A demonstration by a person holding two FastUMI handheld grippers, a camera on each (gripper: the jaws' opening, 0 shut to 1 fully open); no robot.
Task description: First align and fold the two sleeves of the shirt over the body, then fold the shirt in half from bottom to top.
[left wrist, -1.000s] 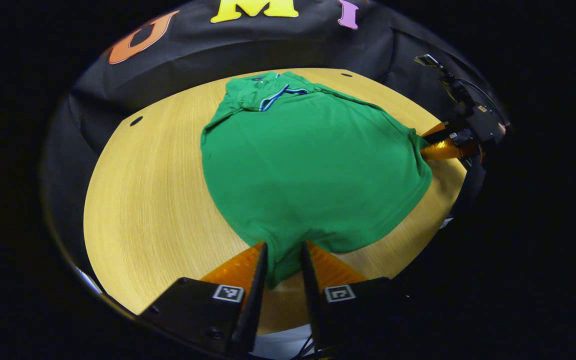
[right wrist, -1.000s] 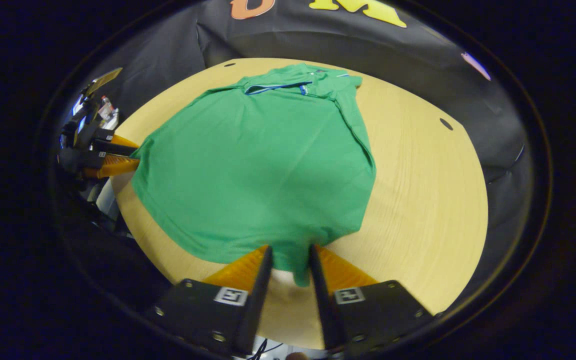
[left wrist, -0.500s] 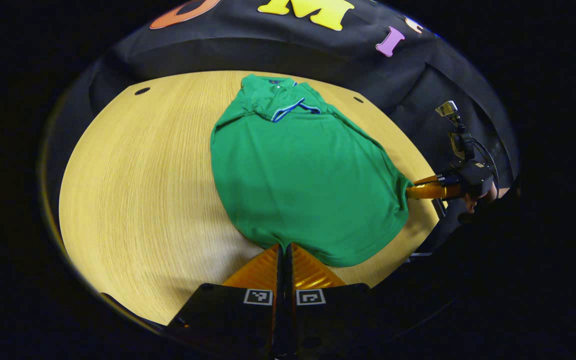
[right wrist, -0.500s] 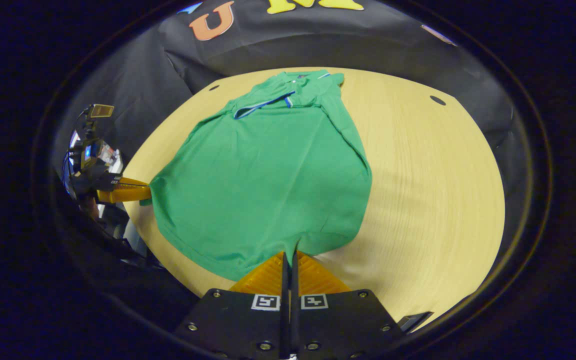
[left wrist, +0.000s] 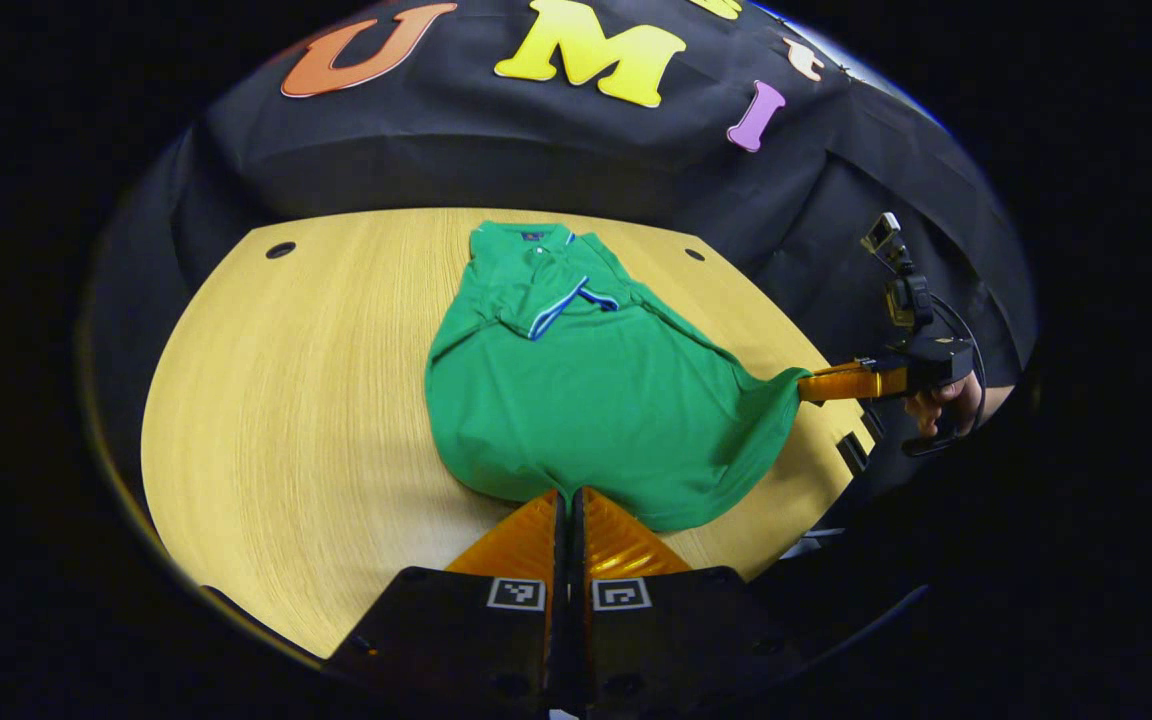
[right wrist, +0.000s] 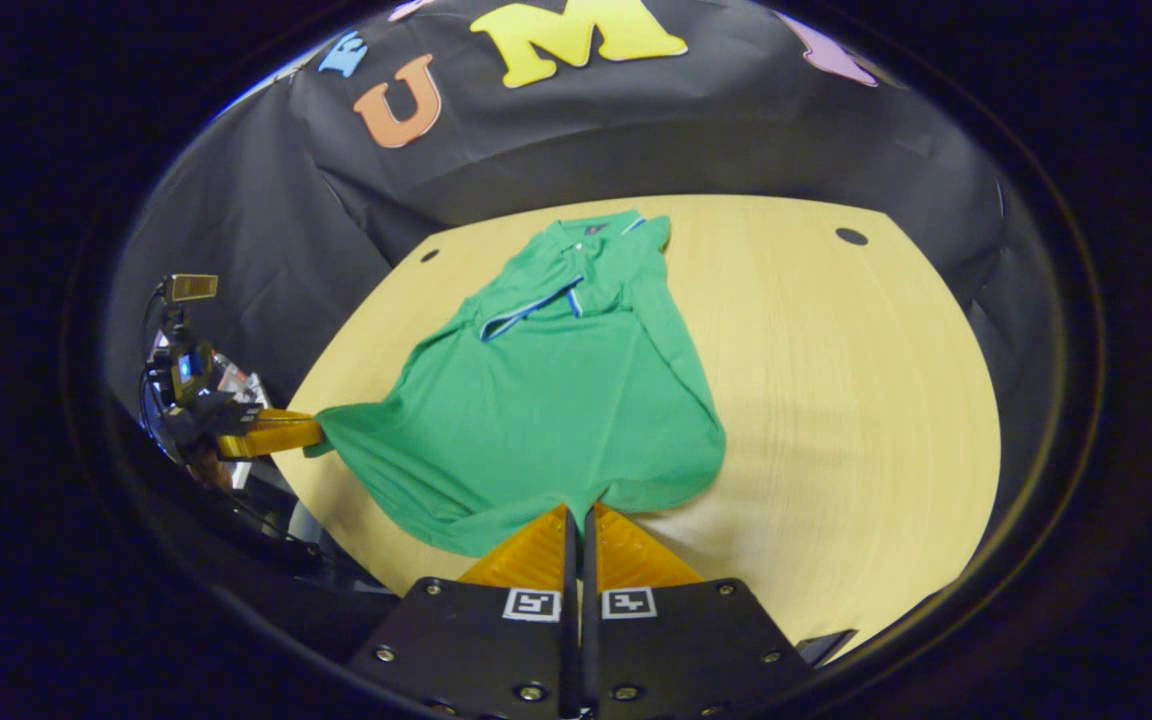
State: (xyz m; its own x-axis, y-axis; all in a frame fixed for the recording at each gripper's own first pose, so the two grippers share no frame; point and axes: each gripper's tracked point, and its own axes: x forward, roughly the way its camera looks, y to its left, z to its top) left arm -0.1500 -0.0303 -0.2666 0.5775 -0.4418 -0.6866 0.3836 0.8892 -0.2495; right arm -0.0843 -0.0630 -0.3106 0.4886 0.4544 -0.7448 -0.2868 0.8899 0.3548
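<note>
- Black cloth (left wrist: 496, 150) walls the booth behind a round, pale wooden table (left wrist: 286, 400), which has small dark holes (left wrist: 280, 249) near its far rim.
- Your green shirt (left wrist: 586, 400) lies on the table, collar at the far side and hem at the near edge. The sleeves are folded over the body; a sleeve cuff with a blue and white stripe (left wrist: 556, 308) lies across the chest.
- Your left gripper (left wrist: 566, 497) has its fingers pressed together on the near hem of the shirt, at the corner on your left. The cloth enters right at the fingertips.
- Your right gripper (right wrist: 577, 510) has its fingers likewise pressed together, pinching the other hem corner.
- In the left gripper view, the right gripper (left wrist: 811, 385) shows at the far right, with a hand (left wrist: 941, 405) around its handle. The shirt corner is drawn out to a point at its tips and looks lifted off the table.
- In the right gripper view, the left gripper (right wrist: 308, 436) shows at the left edge, with the shirt corner stretched to a point at its tips.
- Between the two held corners, the hem (right wrist: 456, 520) sags in a loose curve with folds.
</note>
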